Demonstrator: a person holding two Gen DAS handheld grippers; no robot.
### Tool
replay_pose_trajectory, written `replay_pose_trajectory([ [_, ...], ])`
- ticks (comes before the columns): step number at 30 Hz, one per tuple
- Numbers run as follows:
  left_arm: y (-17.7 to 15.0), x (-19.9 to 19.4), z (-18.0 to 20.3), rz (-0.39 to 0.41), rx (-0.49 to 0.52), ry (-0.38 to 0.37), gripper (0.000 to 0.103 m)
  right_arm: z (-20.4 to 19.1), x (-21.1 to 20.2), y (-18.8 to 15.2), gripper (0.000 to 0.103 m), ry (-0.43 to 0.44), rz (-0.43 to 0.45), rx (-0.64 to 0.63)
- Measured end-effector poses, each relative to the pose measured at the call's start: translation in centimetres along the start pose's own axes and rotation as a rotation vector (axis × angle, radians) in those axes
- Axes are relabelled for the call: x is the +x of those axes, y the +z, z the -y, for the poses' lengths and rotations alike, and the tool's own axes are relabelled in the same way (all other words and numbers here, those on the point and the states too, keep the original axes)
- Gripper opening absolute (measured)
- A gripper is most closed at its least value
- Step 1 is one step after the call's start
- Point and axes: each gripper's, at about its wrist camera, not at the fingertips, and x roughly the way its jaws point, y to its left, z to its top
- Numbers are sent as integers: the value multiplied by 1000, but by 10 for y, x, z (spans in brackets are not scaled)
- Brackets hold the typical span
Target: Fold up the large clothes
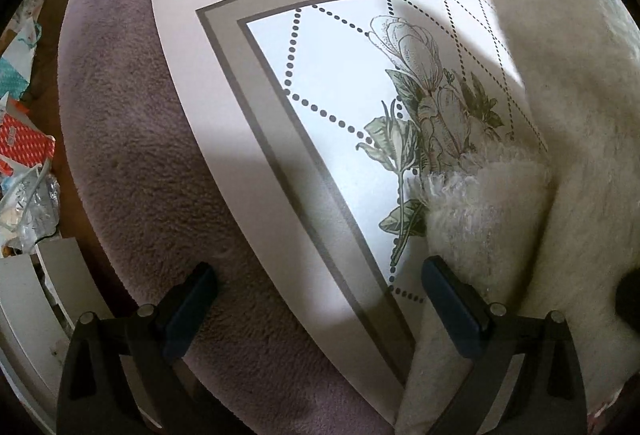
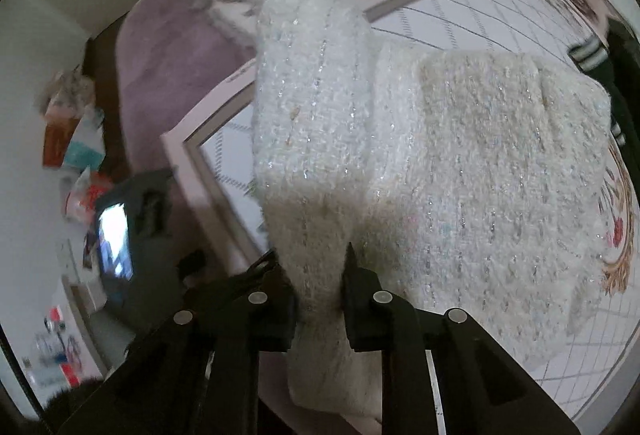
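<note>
Here, a fluffy white sweater with thin silver threads lies on a floral-printed mat, which itself rests on a mauve plush blanket.

In the right wrist view, the sweater fills the frame from the centre out to 3 o'clock. One long knitted part, seemingly a sleeve, runs from 12 o'clock down to the right gripper at 6 o'clock. Its two black fingers are clenched on the gathered end of that sleeve, the fabric bunched tight between them. The view is blurred. At 9 o'clock the other gripper's body shows, dark and with a small lit screen.

In the left wrist view, the left gripper sits at 6 o'clock, pointing down, its jaws spread wide and holding nothing. Its left finger hangs over the blanket; its right finger stands just beside a folded sweater edge at 4 o'clock. The mat's grey border and a printed flower with dotted lines occupy the centre. Clutter of coloured packaging lies at 9 o'clock.
</note>
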Motion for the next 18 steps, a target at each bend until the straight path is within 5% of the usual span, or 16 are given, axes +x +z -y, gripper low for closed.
replay_pose_trajectory([
  [4,1,1,-3,-21,-5,2,101,-9,2,-11,22,8,-25,-65],
  [6,2,-3,-7,-46,-26,-14,101,1,17,-5,36,59,-83,-16],
  [10,-1,-48,-37,-52,-119,-26,101,54,6,5,67,368,-145,218],
  [14,14,-102,-37,12,-113,-7,101,114,-31,-14,68,390,-52,403],
  [18,35,-118,13,93,-17,-47,101,138,16,-21,68,356,-106,456],
])
